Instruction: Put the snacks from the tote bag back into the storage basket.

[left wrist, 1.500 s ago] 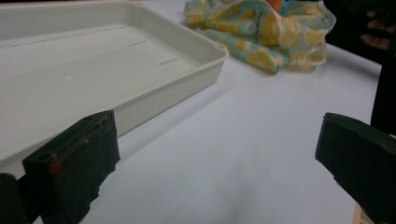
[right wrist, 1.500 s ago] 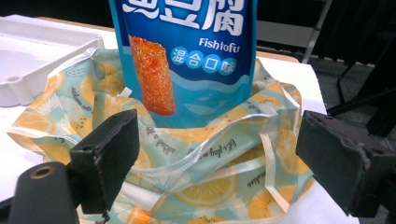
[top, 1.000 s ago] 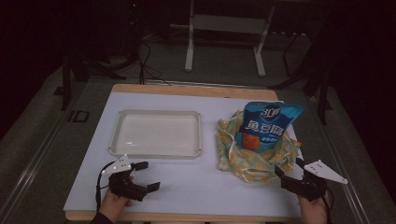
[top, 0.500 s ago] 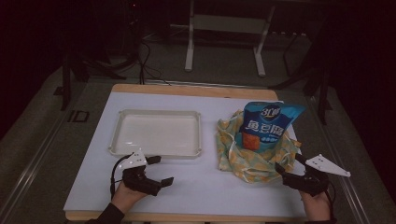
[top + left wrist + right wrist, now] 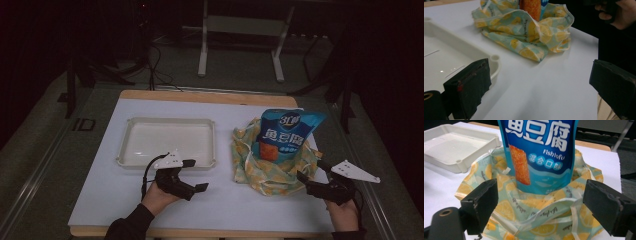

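Snack bag stands inside the lemon-print cloth bag; white tray empty.

A white counter edged with pale wood is set on a dull grey-green floor. Beyond it, a light metal stand and dark cables are seen. The surrounding room is left in deep shadow.
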### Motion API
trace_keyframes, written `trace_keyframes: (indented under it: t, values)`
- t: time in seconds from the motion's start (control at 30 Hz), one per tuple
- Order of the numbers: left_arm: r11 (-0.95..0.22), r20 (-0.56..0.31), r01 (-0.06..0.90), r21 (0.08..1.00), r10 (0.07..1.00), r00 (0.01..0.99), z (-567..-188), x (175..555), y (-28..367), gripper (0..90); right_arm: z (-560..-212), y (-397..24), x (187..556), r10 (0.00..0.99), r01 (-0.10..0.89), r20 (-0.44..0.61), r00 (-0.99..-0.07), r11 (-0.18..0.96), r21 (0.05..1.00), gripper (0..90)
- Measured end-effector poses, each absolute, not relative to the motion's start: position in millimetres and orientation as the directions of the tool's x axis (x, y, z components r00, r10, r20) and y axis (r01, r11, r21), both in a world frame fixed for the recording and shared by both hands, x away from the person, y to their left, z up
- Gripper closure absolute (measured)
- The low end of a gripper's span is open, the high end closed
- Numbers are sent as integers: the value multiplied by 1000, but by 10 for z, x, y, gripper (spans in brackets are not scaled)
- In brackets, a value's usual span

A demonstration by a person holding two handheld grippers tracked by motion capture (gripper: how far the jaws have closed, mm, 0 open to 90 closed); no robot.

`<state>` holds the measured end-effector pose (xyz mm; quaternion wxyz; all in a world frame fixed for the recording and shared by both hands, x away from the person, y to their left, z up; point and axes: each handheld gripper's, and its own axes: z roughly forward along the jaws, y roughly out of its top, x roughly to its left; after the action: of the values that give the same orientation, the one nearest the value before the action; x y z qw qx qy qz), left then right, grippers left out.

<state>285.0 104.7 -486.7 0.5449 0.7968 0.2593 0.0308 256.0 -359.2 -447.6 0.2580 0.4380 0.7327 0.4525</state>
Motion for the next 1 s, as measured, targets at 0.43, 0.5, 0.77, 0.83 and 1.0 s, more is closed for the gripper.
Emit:
trace_keyframes:
  t: [0.43,0.5,0.77,0.83,1.0]
  values:
    - [-284,-223,353,892,401,888,-4722,3101,594,61,-4370,-3567,2762,846,399,-10,-534,262,878,135]
    - [-283,-223,348,894,393,892,-4693,3139,535,66,-4359,-3570,2789,844,393,-13,-537,264,881,139]
    - [-302,-202,321,898,364,909,-4581,3305,253,73,-4334,-3598,2898,836,400,8,-549,255,880,147]
    - [-309,-193,311,899,358,913,-4552,3340,186,74,-4323,-3605,2919,835,399,8,-550,255,881,159]
    - [-318,-192,308,897,347,918,-4495,3457,62,88,-4277,-3617,2970,835,393,3,-550,256,883,160]
